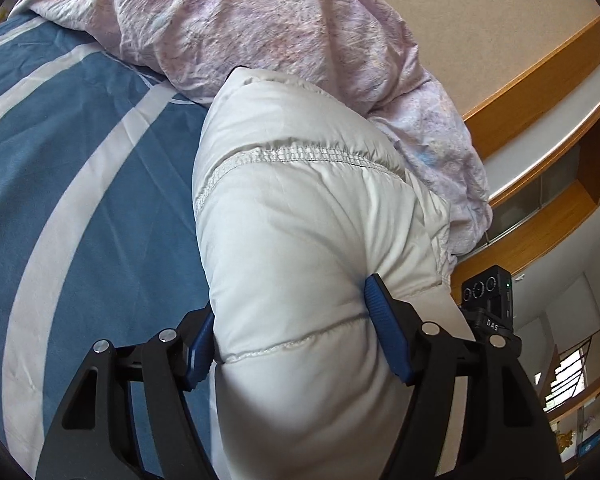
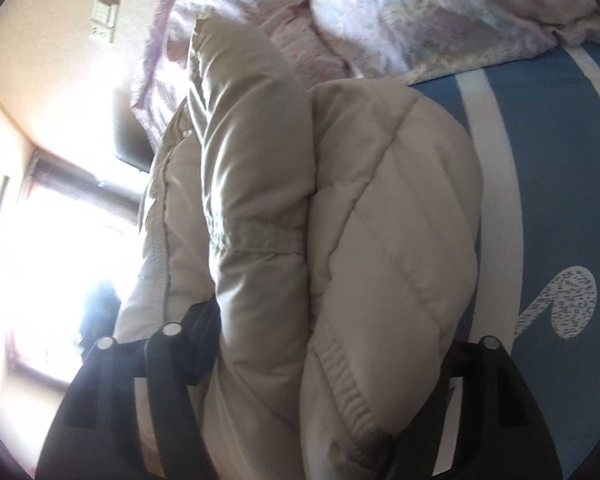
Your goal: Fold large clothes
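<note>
the left gripper [image 1: 290, 340] pinches a thick fold of the white padded jacket [image 1: 300, 208] between its blue jaws. the right gripper [image 2: 324, 360] also has its jaws closed around the jacket bulk. the jacket is above the blue striped bed sheet [image 1: 80, 180], near a pink quilt [image 1: 260, 28].

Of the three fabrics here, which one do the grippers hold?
The white quilted puffer jacket; the left gripper and right gripper squeeze it. The pink crumpled duvet and blue striped bedsheet lie ungripped.

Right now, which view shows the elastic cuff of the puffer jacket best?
The right wrist view: the ribbed cuff lies in the foreground near the right gripper. The left wrist view shows only quilted panels of the jacket.
</note>
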Demonstrator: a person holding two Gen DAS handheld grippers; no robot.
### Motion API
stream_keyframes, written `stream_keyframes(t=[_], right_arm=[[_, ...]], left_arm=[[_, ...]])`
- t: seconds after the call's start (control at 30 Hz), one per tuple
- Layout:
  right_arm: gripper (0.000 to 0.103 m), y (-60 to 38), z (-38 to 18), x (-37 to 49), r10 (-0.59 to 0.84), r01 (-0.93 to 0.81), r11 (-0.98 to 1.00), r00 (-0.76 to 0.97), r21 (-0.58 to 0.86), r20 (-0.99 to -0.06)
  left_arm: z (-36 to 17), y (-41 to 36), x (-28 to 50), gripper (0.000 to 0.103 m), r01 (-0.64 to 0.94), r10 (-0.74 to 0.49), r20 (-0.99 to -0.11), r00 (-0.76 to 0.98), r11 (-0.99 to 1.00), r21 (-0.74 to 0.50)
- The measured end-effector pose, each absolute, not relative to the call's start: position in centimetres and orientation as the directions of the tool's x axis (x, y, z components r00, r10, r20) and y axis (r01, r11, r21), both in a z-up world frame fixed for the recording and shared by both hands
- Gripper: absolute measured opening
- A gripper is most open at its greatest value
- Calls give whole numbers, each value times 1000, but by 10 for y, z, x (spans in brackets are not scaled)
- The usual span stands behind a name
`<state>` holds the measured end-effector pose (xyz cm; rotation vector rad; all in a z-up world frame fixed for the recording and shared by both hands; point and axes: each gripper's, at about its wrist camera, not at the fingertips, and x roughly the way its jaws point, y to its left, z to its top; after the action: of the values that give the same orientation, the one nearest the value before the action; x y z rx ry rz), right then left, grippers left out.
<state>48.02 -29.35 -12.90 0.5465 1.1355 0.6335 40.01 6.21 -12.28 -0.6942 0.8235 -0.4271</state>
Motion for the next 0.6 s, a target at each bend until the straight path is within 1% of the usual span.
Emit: stream_keyframes(t=[0.07, 0.13, 0.2, 0.27, 0.37, 0.43, 0.5, 0.57, 0.6], right_arm=[[77, -293, -128, 475, 664, -164, 739, 344, 654, -664], [79, -292, -118, 465, 610, -154, 781, 391, 605, -689], [79, -297, -108, 457, 585, -146, 799, 419, 584, -695], [82, -305, -91, 446, 546, -148, 824, 465, 547, -696], [84, -318, -58, 430, 428, -136, 889, 583, 436, -690], [84, -321, -41, 420, 374, -134, 913, 648, 385, -664], [83, -325, -30, 417, 349, -147, 926, 684, 348, -641], [71, -299, -19, 417, 330, -190, 941, 702, 281, -631], [68, -284, -17, 421, 315, -199, 948, 705, 249, -635]], left_arm=[[-122, 62, 400, 70, 78, -589, -528, 612, 709, -701], [-119, 61, 400, 73, 72, -584, -537, 609, 715, -695], [-116, 61, 399, 76, 54, -571, -551, 608, 722, -689], [-113, 63, 397, 76, 41, -558, -562, 610, 731, -681], [-99, 66, 390, 76, 30, -485, -589, 646, 787, -616], [-80, 63, 384, 76, 35, -399, -594, 698, 848, -529], [-63, 53, 381, 76, 33, -320, -600, 733, 898, -439], [-50, 38, 381, 76, 39, -266, -605, 751, 932, -361], [-46, 31, 382, 76, 44, -247, -609, 754, 943, -329]])
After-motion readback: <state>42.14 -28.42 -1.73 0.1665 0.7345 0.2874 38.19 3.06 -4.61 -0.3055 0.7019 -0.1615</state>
